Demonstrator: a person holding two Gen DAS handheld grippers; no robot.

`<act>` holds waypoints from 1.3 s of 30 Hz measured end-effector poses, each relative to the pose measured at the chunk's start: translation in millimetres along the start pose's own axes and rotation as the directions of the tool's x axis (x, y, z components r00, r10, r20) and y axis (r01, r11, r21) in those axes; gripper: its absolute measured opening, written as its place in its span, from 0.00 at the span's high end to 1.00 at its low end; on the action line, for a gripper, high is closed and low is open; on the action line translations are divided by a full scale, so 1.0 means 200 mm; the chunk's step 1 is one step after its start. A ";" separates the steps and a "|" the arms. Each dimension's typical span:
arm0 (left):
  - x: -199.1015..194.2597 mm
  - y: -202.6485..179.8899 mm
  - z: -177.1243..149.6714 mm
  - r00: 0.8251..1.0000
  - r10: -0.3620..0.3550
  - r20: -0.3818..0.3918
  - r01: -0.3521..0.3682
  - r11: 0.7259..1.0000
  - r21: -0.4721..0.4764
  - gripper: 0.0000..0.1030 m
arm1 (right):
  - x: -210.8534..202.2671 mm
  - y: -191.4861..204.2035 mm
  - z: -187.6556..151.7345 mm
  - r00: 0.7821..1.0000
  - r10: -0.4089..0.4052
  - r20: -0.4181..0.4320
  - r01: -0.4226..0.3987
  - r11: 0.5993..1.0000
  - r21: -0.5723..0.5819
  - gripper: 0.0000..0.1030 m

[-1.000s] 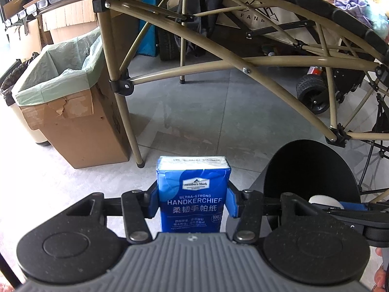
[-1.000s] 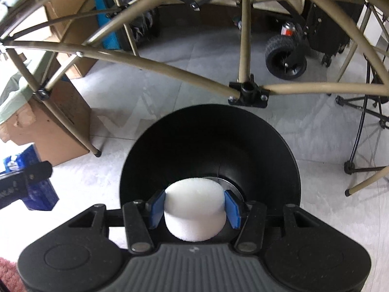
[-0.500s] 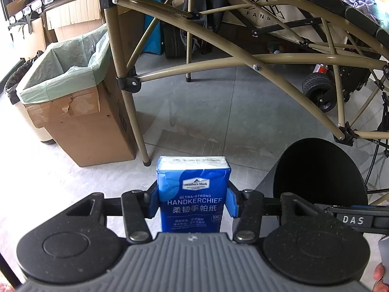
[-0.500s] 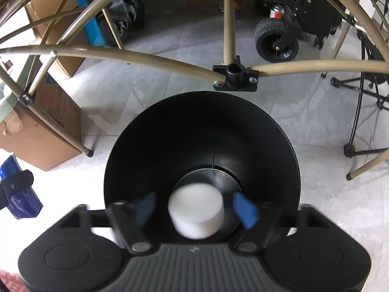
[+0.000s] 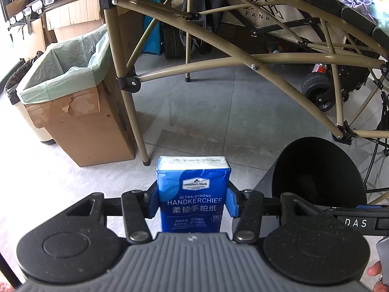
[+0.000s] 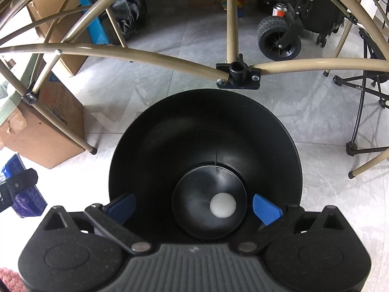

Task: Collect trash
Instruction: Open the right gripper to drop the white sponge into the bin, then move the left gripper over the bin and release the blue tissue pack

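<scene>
One piece binned, tissue pack not yet

Right tool sits right over the black bin, jaws opening and nothing between them; white puck lies at the bin bottom, straight below the tool. Left tool is clenched on the blue tissue pack, upright, bin just to its right. Left to do, I'd say: drop the pack in
</scene>
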State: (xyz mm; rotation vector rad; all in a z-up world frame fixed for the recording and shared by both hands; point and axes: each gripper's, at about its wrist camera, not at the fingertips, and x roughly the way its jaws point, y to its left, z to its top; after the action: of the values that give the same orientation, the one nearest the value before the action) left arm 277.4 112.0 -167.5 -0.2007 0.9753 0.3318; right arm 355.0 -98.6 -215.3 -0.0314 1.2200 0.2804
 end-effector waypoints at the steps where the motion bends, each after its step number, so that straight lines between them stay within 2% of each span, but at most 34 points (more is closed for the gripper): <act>1: 0.00 0.00 0.00 1.000 0.000 0.000 0.000 1.000 0.000 0.49 | 0.00 0.00 0.00 1.000 0.000 0.001 0.000 1.000 0.001 0.00; 18: -0.07 -0.14 0.01 0.999 -0.043 0.015 0.042 0.998 0.039 0.49 | -0.16 -0.08 -0.03 0.998 0.013 0.065 -0.013 1.000 0.002 0.00; 39: -0.14 -0.52 -0.02 0.994 -0.108 0.026 0.103 0.982 0.160 0.49 | -0.40 -0.49 -0.12 0.986 -0.024 0.166 -0.001 0.989 0.146 0.00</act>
State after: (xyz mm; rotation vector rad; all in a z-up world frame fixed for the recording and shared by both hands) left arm 298.5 8.7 -144.7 -0.1014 0.9484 0.1590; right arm 330.6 -212.5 -161.1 0.1098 1.0697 0.1795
